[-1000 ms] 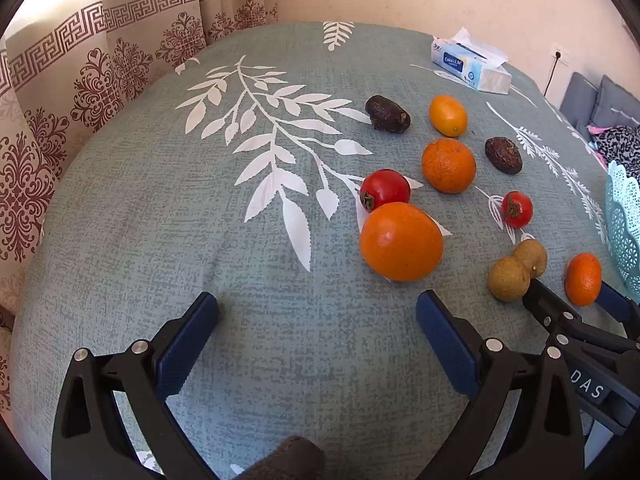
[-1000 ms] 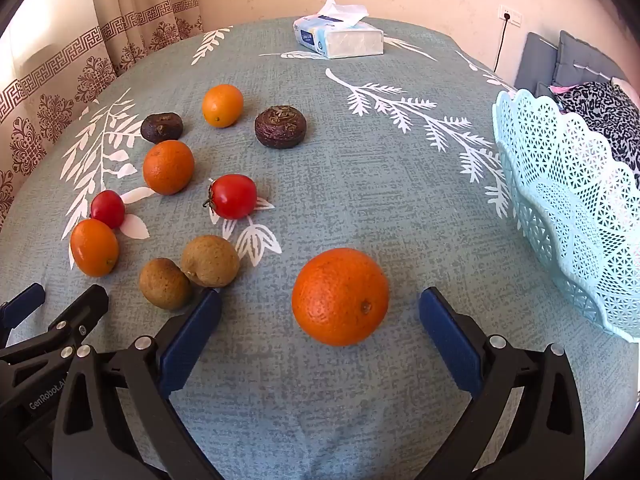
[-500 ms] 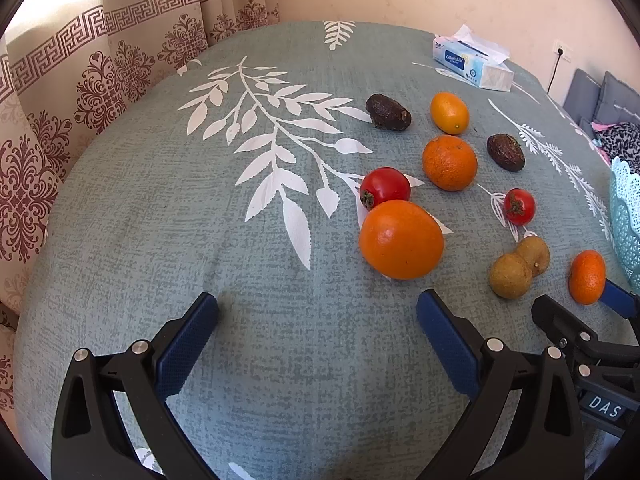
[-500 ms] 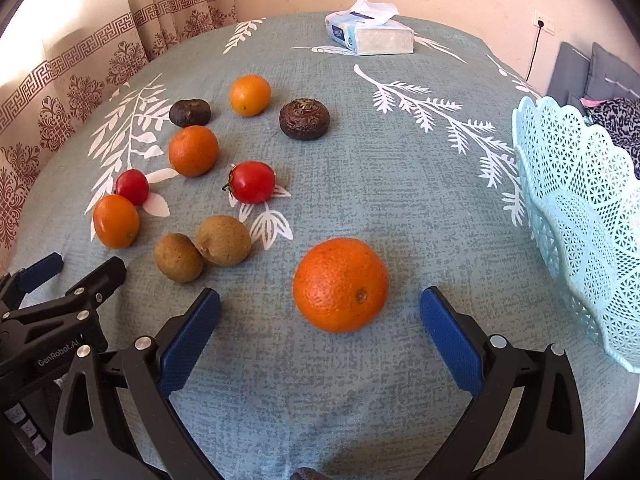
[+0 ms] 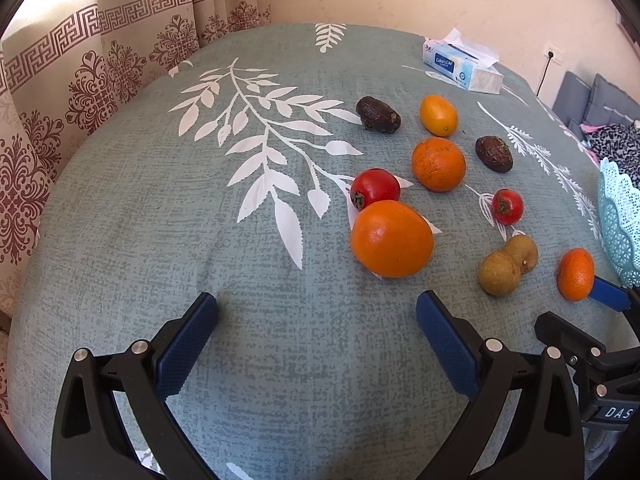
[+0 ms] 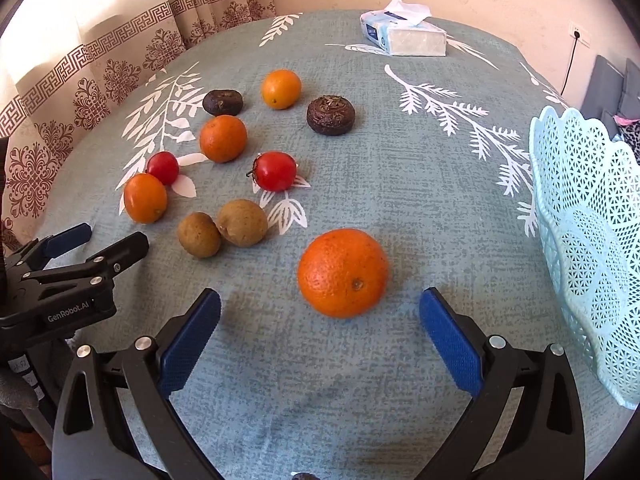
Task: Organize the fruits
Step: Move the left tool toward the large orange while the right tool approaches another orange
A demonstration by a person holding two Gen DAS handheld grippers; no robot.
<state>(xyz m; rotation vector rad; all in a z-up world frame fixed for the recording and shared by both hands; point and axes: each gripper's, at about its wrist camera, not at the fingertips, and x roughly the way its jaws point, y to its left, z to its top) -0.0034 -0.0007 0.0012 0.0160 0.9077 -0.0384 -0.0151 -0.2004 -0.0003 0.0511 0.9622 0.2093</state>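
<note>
Grey-green leaf-print surface (image 6: 400, 208) carries loose fruit. Right hand-held gripper (image 6: 320, 320) spread wide, empty, just short of big orange (image 6: 343, 273); left hand-held gripper (image 5: 316, 328) also wide, empty. Risk: round orange could roll off a pad if nudged off-centre. Lattice basket (image 6: 592, 240) at right, nothing visible inside.

Both tools are made of black plastic. The left gripper (image 5: 316, 320) has two angled arms, each with a textured dark blue pad on the inner face and round silver screws near the joint. The right gripper (image 6: 320, 316) has the same black arms, brighter blue pads and silver screws. White letters "GenRobot.AI" are printed on the left tool's body, and "DAS" on the right tool's body.
</note>
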